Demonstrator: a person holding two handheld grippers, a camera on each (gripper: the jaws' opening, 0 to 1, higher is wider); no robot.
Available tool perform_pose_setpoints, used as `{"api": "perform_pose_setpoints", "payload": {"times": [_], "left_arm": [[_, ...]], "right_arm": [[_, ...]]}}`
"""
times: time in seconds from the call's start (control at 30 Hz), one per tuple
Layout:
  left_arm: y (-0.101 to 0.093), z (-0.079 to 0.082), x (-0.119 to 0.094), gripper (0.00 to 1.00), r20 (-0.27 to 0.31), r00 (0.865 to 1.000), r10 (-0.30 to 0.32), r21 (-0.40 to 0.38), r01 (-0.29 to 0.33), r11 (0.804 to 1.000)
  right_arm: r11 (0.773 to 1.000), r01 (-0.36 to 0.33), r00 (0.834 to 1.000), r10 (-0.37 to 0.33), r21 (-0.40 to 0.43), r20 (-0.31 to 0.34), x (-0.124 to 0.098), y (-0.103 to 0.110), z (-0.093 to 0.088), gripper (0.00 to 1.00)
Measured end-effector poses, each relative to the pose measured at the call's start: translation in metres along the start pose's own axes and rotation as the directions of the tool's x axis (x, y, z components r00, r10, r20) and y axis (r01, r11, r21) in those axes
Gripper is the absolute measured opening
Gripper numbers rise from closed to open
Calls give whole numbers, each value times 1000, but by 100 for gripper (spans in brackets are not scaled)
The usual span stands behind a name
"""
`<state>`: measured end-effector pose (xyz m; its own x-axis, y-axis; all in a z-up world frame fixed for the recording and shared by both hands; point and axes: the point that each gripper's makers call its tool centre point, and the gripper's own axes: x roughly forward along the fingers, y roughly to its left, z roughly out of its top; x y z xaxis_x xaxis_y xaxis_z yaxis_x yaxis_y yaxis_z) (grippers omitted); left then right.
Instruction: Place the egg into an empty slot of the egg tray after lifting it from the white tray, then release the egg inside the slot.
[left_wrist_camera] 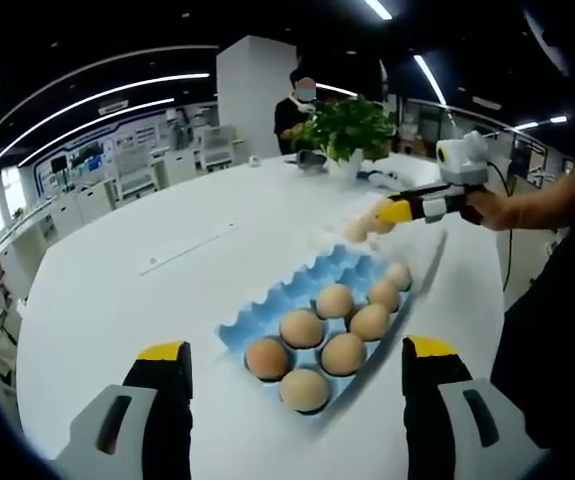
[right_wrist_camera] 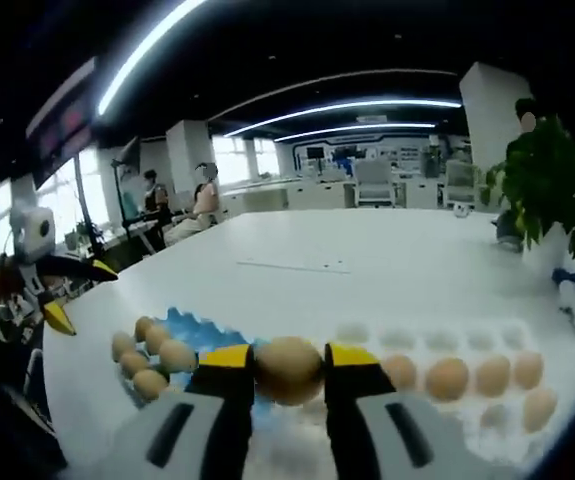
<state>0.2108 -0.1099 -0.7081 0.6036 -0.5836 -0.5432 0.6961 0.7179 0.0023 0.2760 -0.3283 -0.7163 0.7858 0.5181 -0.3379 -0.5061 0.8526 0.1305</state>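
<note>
White round table (left_wrist_camera: 117,290) in an open office carried a blue egg tray (left_wrist_camera: 317,285) holding seven eggs at 5 o'clock. Right gripper (right_wrist_camera: 289,372) clamped one egg (right_wrist_camera: 288,368) above the white tray (right_wrist_camera: 437,345). Left gripper (left_wrist_camera: 295,365) stood wide apart, empty.

Open white table (left_wrist_camera: 117,290) left of blue egg tray (left_wrist_camera: 297,290); tray's far slots free, near slots blocked by eggs (left_wrist_camera: 322,340). Potted plant (left_wrist_camera: 352,130) stood beyond, well apart
</note>
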Motion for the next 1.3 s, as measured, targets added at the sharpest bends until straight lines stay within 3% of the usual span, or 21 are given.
{"api": "perform_pose_setpoints", "payload": {"times": [0.2,0.67,1.3], "left_arm": [[0,1,1,88,5,1000,3,-9,-3,1000],[-3,1,2,88,-3,1000,-3,0,3,1000],[0,5,1,88,7,1000,-6,7,6,1000]], "right_arm": [[996,-83,996,82,-27,-23,17,30,-4,27],[980,-189,978,183,-57,-100,40,63,-24,27],[970,-235,960,221,-69,-170,55,72,-41,27]]}}
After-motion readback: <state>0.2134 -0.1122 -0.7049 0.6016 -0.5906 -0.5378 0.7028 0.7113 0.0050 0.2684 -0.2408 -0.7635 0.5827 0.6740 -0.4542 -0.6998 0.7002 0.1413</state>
